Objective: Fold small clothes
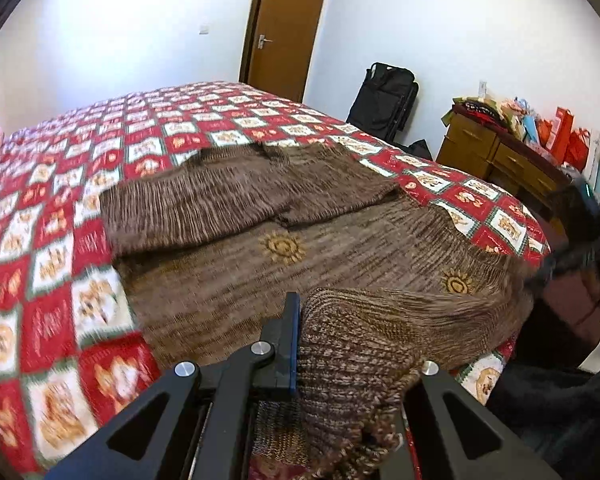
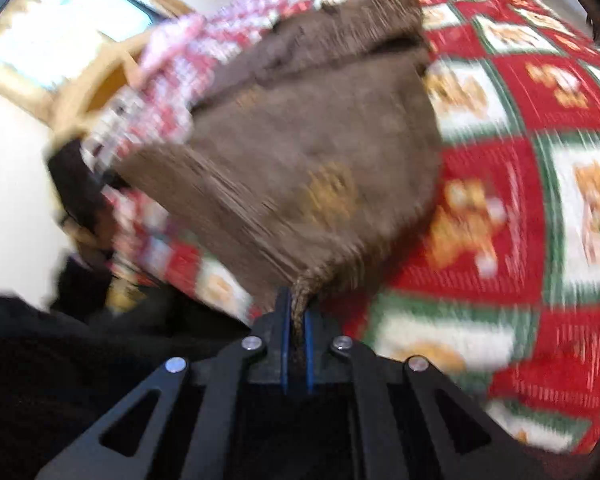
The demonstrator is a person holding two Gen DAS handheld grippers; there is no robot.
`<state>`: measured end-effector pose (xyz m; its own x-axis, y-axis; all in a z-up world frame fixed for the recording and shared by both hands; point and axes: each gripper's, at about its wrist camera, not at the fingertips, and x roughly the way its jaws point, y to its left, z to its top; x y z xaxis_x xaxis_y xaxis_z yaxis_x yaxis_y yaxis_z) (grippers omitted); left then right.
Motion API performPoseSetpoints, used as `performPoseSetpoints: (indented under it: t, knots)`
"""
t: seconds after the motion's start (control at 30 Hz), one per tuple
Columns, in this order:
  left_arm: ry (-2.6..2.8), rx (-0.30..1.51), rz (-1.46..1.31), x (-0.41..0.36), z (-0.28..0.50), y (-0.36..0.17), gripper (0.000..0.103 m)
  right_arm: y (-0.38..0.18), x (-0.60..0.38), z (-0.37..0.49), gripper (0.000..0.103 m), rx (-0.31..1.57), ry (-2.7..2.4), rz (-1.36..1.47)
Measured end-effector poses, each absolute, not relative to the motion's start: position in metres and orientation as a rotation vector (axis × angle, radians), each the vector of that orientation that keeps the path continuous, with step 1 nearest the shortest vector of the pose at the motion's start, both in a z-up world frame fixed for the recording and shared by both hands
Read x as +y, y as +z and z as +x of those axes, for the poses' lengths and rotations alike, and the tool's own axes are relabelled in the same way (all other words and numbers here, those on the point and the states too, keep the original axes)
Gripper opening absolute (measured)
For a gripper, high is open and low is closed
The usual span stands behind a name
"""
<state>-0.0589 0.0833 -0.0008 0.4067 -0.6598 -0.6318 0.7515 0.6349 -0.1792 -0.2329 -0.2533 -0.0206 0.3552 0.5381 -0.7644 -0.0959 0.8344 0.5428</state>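
With your left gripper (image 1: 300, 344) and right gripper (image 2: 297, 320) both clamped on the hem of the brown ribbed knit sweater (image 1: 284, 216) at the near edge of the red-and-white patchwork bedspread (image 1: 60, 240), uneven lifting risks skewing the fold or slipping the thin pinch.

Brown knit sweater (image 1: 260, 248), tan sun motifs; bedspread (image 1: 60, 280) red-white checks, green borders, orange figures.

A home bedroom; a bed (image 1: 60, 216) under a patchwork quilt fills it. A wooden door (image 1: 286, 28) and dresser (image 1: 496, 156) stand beyond.
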Motion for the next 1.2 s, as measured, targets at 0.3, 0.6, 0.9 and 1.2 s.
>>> performPoseSetpoints:
  t: [0.3, 0.6, 0.9, 1.2]
  knots:
    - [-0.856, 0.848, 0.018, 0.088, 0.033, -0.01, 0.006, -0.017, -0.283, -0.09, 0.01, 0.929, 0.434, 0.871]
    - [-0.766, 1.001, -0.054, 0.089, 0.083, -0.061, 0.006, -0.077, -0.307, -0.026, 0.041, 0.878, 0.207, 0.999]
    - [-0.755, 1.0, -0.088, 0.089, 0.084, -0.064, 0.006, -0.019, -0.229, -0.026, 0.06, 0.894, 0.161, 0.214]
    - [-0.736, 0.965, -0.007, 0.084, 0.077, -0.053, 0.006, -0.071, -0.184, 0.02, 0.048, 1.026, 0.122, -0.064]
